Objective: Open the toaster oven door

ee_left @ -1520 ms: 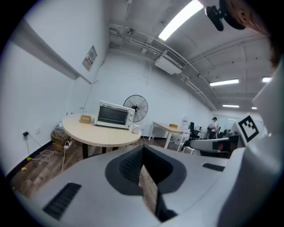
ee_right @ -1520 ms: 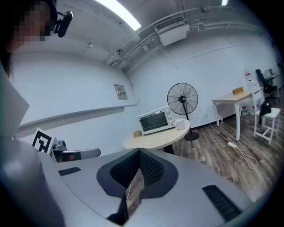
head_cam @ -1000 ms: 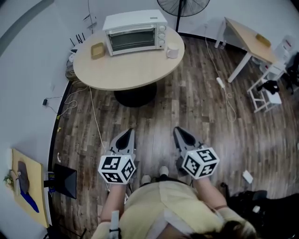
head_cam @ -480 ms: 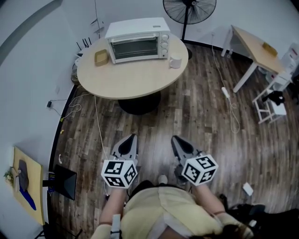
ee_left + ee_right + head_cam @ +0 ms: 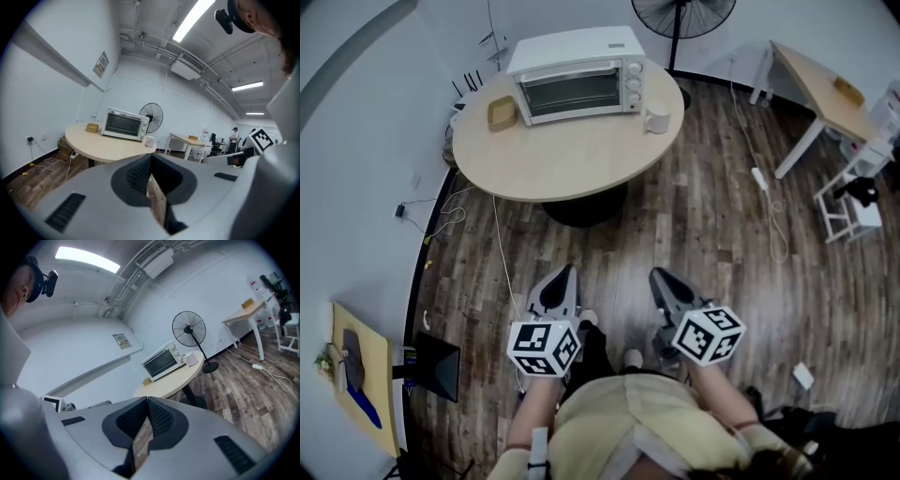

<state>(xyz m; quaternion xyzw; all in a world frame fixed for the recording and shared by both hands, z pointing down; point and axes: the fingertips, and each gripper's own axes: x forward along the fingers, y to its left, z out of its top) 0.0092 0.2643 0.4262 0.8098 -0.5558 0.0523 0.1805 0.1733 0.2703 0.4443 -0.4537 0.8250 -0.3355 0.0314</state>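
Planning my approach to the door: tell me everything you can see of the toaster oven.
The toaster oven is a white, metal-looking box with a dark glass door, shut, and a column of knobs at its front's right. It stands upright at the far edge of the round table, touching nothing else.

ahead of me a round table carries a tan tray on its left part and a white mug at its right edge. behind the table i see a black fan. well to the table's right are a wooden desk and a white power strip on the floor.
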